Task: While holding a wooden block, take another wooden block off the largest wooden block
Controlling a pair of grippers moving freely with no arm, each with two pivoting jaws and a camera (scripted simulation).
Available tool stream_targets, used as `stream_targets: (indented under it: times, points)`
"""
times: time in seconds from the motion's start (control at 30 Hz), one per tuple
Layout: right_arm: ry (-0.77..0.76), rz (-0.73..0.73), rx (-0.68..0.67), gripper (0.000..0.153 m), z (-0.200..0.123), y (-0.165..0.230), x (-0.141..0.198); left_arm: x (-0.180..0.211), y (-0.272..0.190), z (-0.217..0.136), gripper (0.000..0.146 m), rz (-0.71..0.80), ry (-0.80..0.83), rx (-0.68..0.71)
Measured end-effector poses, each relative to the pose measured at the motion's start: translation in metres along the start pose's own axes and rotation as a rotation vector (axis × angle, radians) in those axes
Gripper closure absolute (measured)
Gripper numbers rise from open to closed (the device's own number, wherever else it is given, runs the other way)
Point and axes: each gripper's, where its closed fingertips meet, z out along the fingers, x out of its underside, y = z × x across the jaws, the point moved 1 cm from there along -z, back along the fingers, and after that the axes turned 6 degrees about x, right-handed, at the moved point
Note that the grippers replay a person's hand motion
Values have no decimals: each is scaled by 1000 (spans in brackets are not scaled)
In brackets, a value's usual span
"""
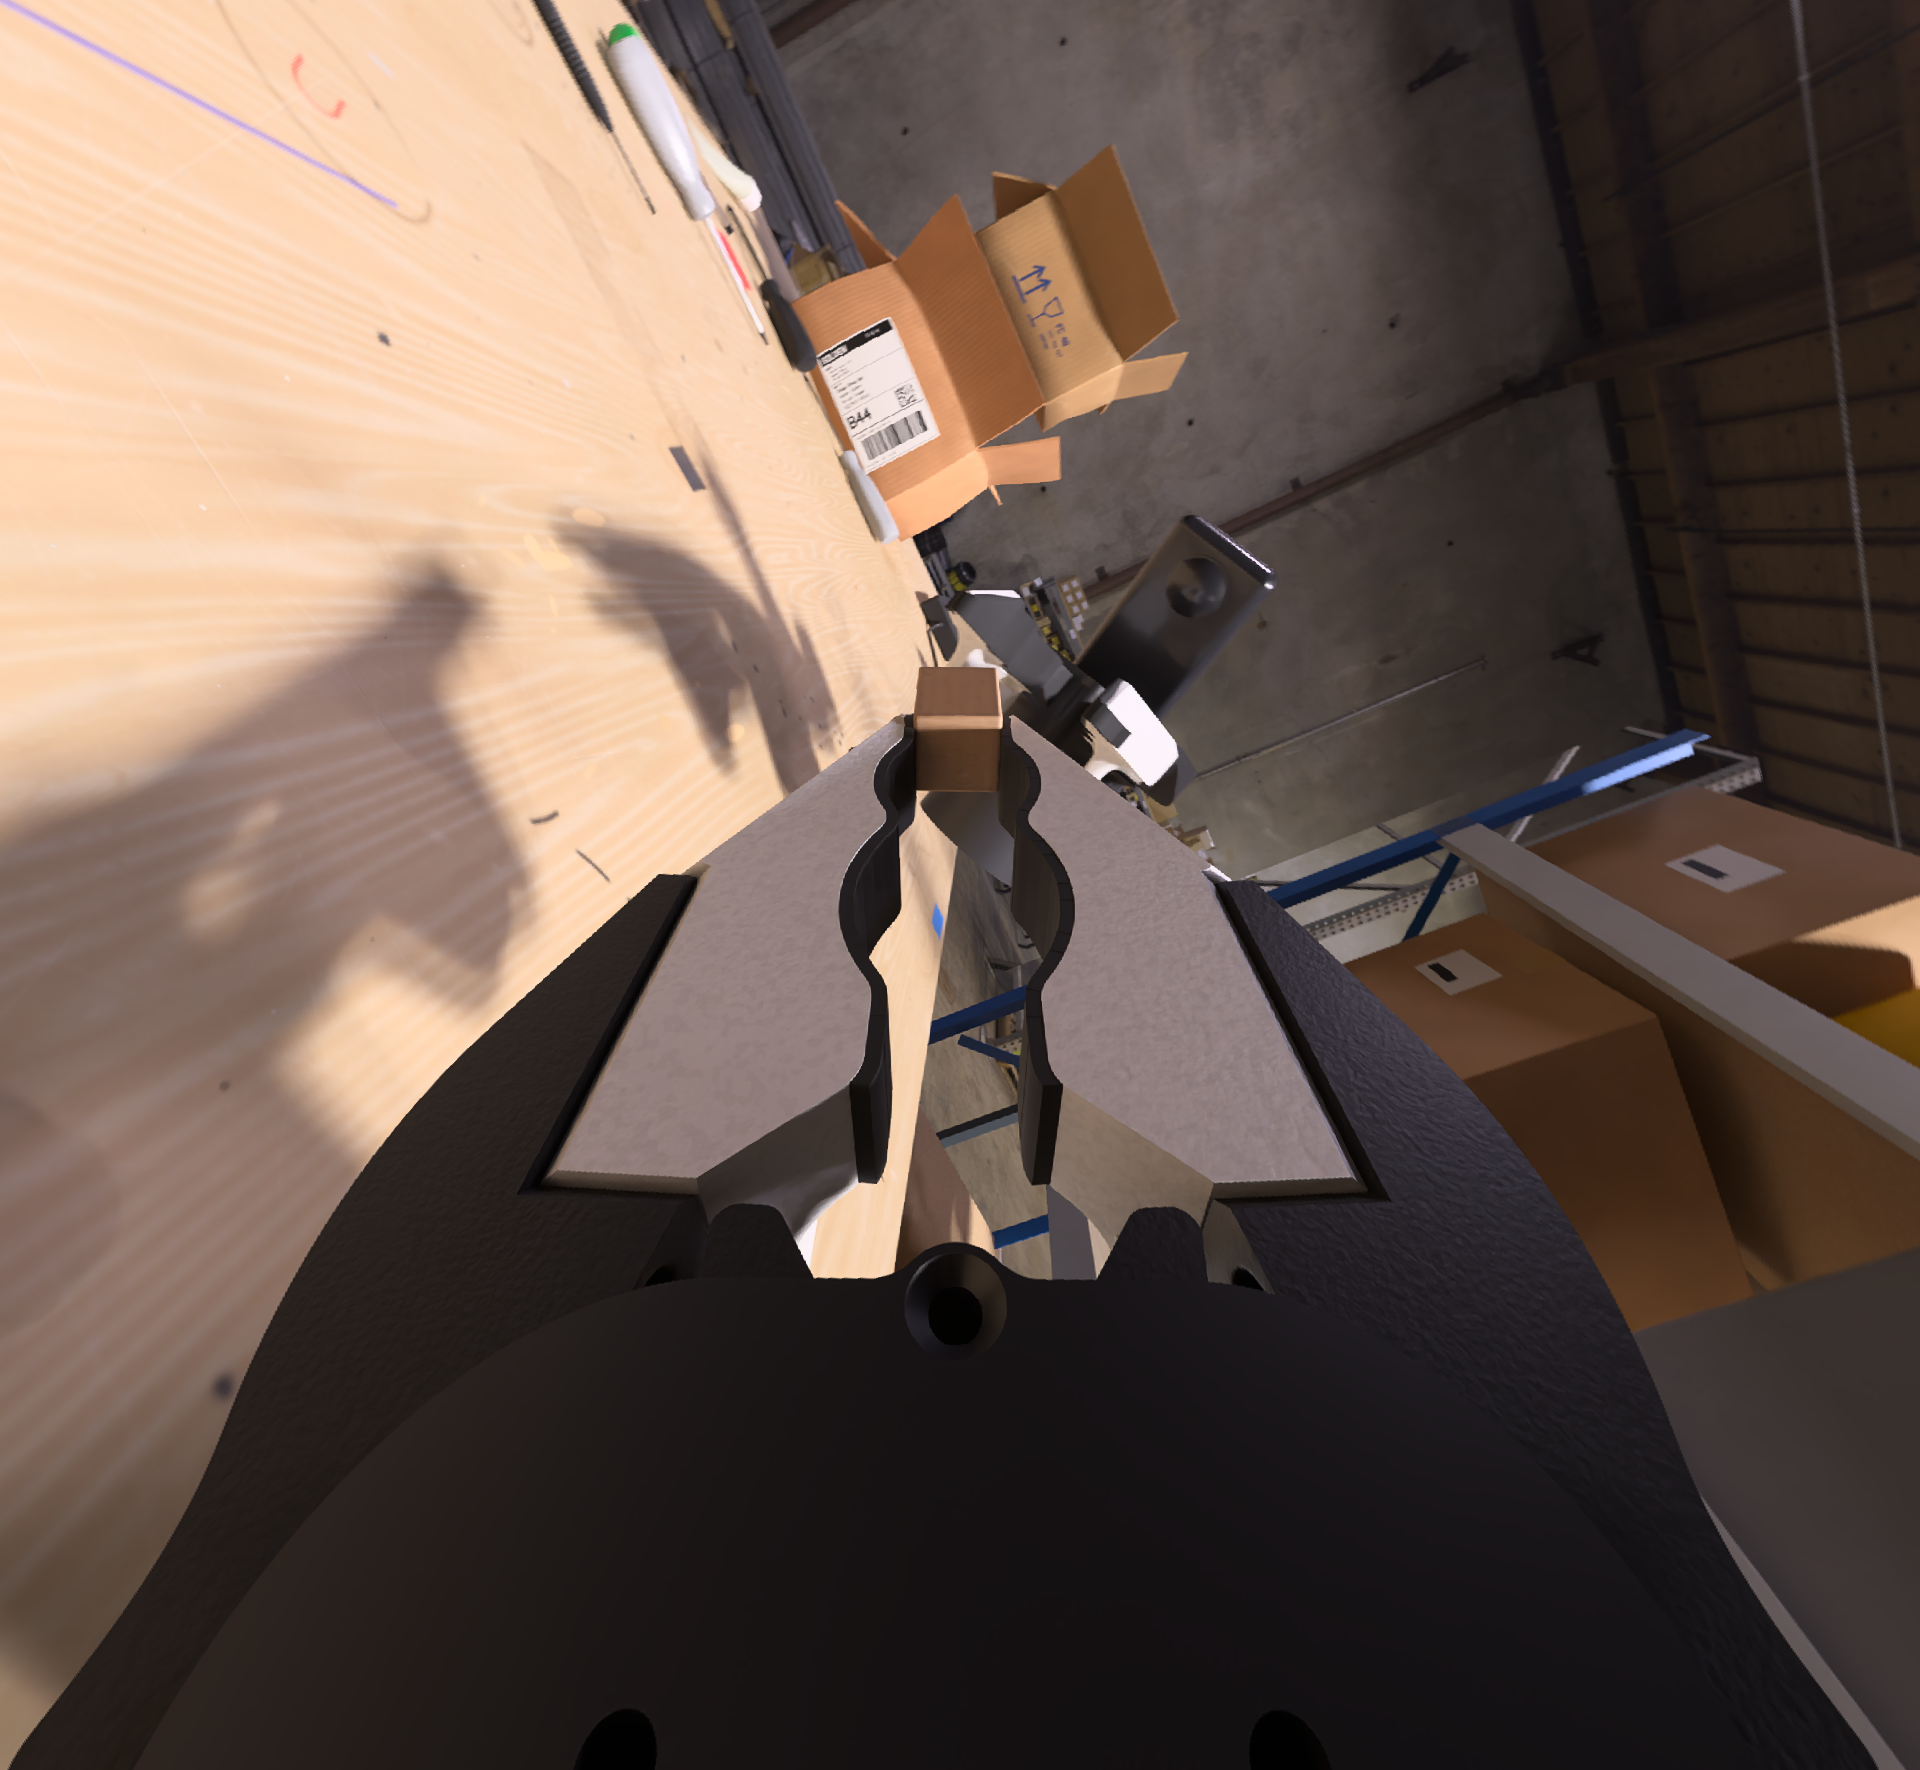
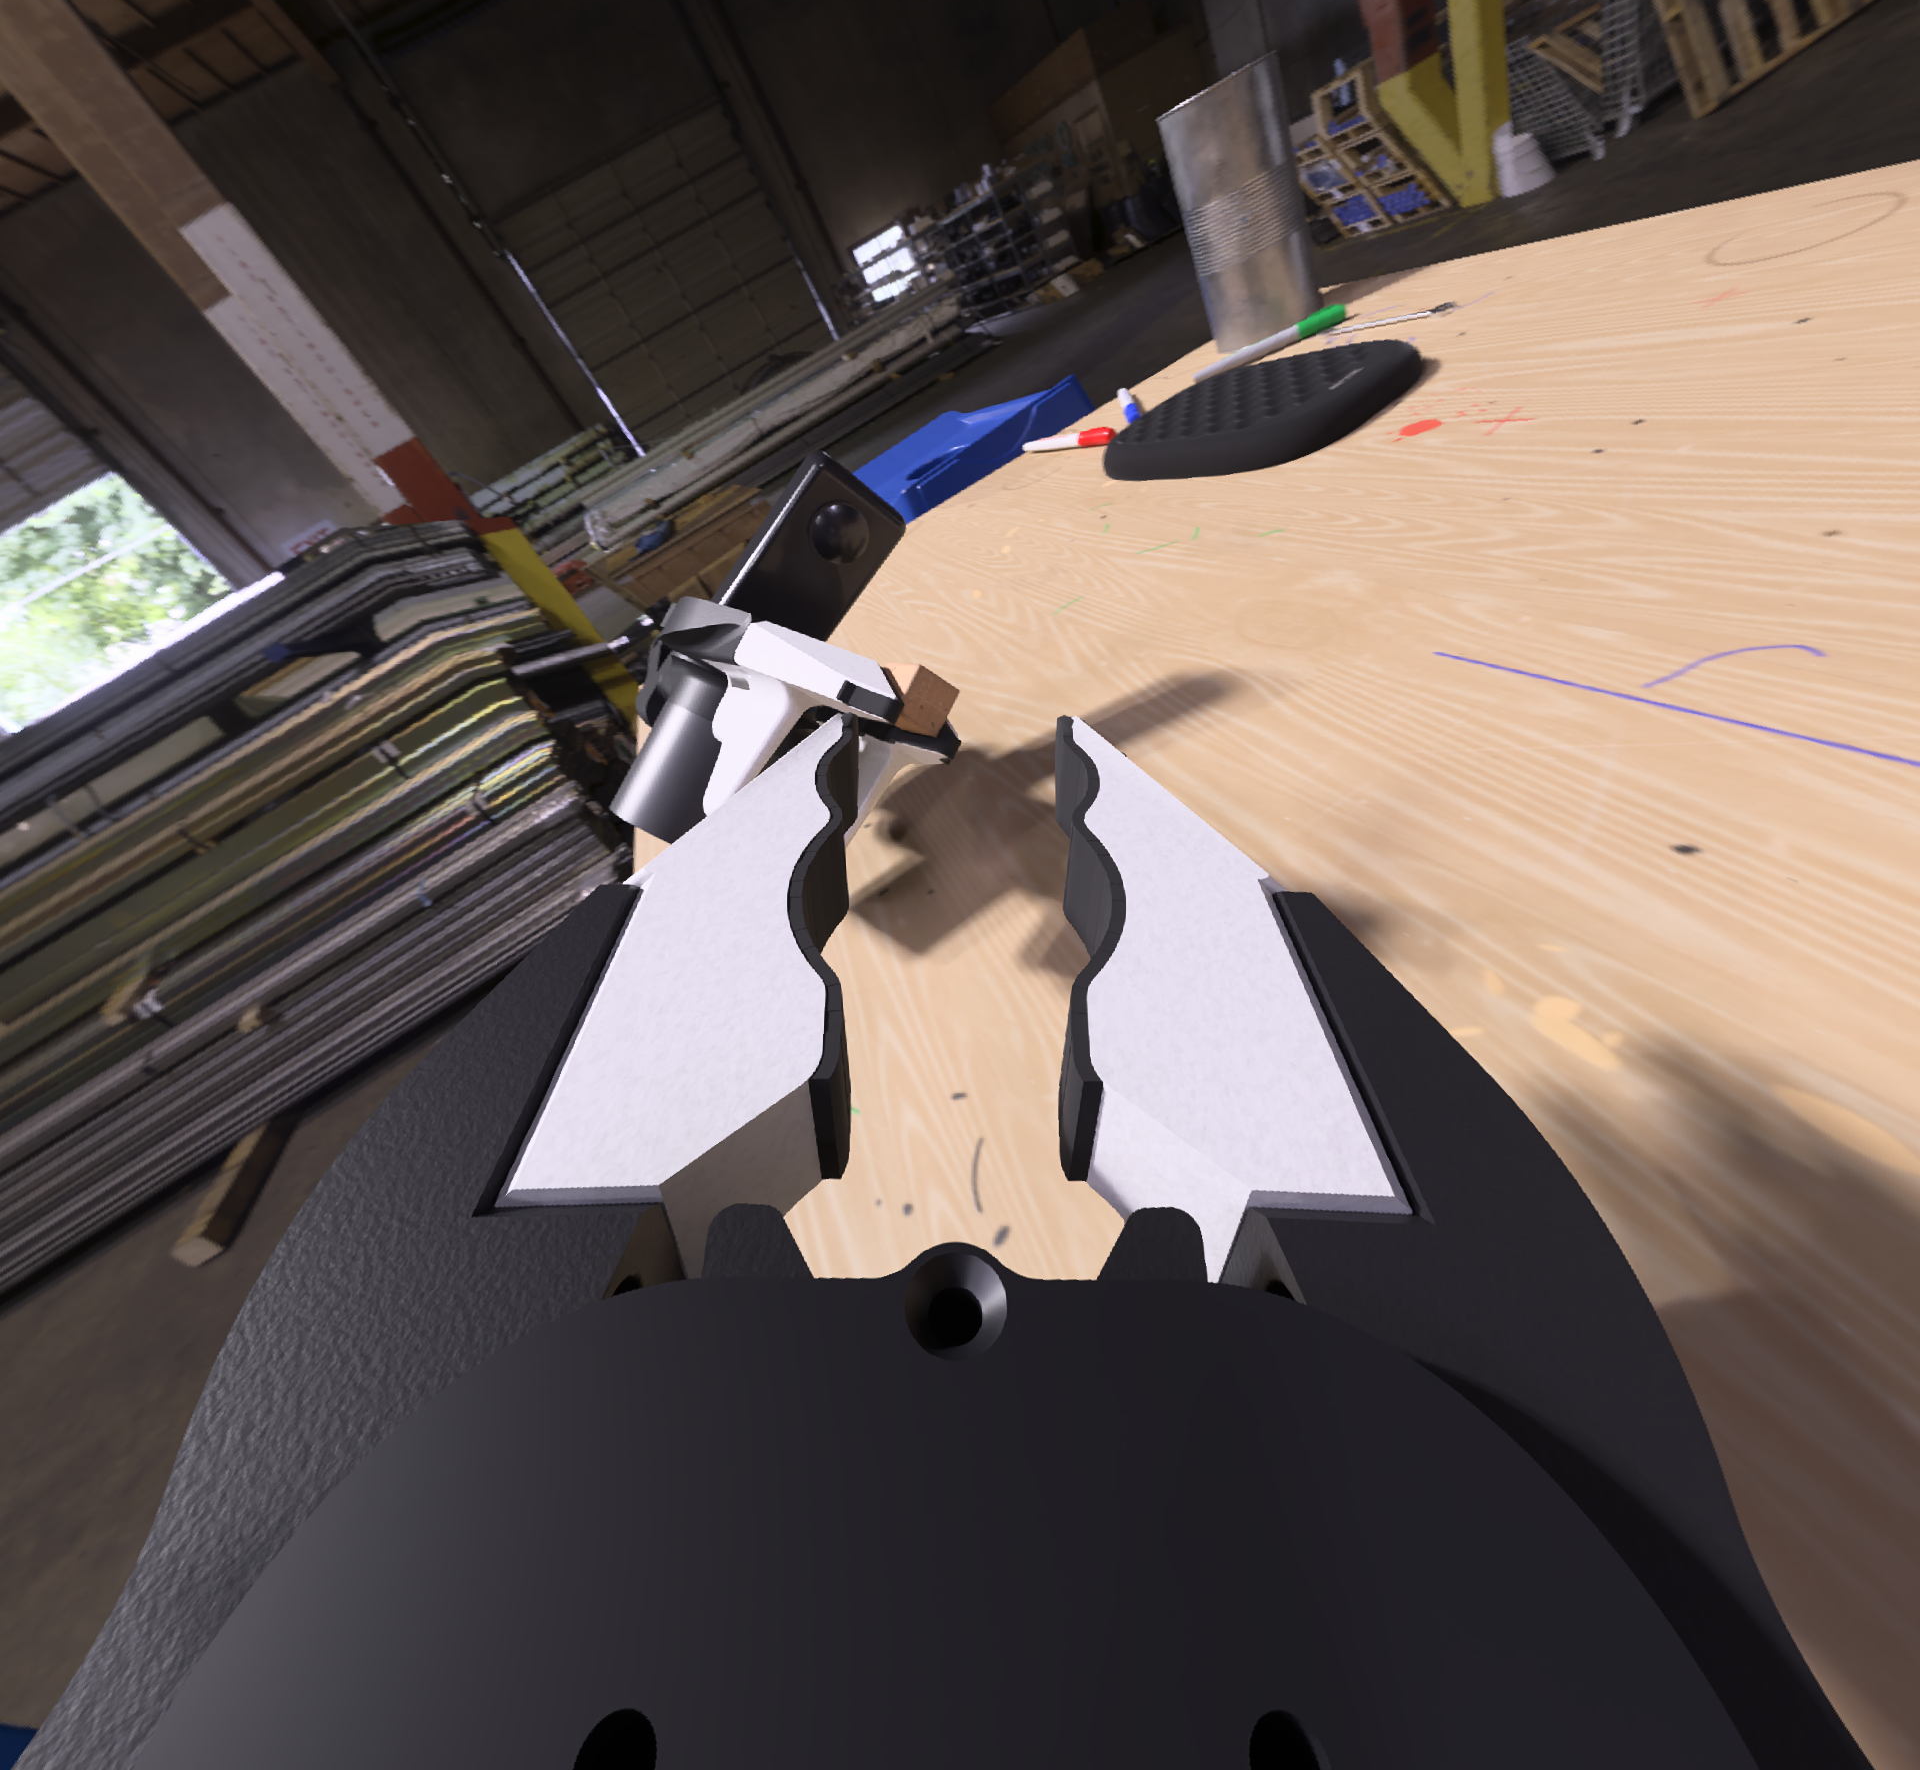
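Observation:
My left gripper (image 1: 958, 746) is shut on a small wooden block (image 1: 957, 718), pinched at the fingertips and held above the light wooden table (image 1: 312, 473). In the right wrist view that gripper (image 2: 914, 721) and its block (image 2: 928, 694) hang just beyond my right fingertips, near the table's left edge. My right gripper (image 2: 956, 733) is open and empty, a little above the table (image 2: 1455, 733). Its black camera housing (image 1: 1184, 603) shows just behind the held block in the left wrist view. No other wooden block is in either view.
An open cardboard box (image 1: 977, 349), a green-capped white marker (image 1: 655, 110) and a red-tipped screwdriver (image 1: 566, 47) lie along the table's edge. A black dimpled pad (image 2: 1262, 411), a metal cylinder (image 2: 1236, 203) and more markers (image 2: 1070, 440) sit at the far side.

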Motion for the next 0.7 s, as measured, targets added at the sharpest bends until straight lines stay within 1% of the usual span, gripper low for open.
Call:
stream_targets:
  times: [0.07, 0.23, 0.43, 0.57, 0.7]
  points:
    - [-9, -1, 19, 115, -5, -6, 0, 1, 8, 10, 132, -23, 3, -22]
    - [-60, 73, -27, 117, -11, -9, -6, -6, 23, 30, 132, -16, 7, -84]
    - [-62, 96, -70, 118, -14, -7, -7, -15, 35, 45, 132, -39, 0, -111]
    - [-52, 79, -65, 120, -15, -8, -7, -29, 35, 49, 132, -45, -33, -73]
    - [-24, 14, -16, 121, -21, -19, -15, -44, 36, 44, 132, -21, -43, -61]
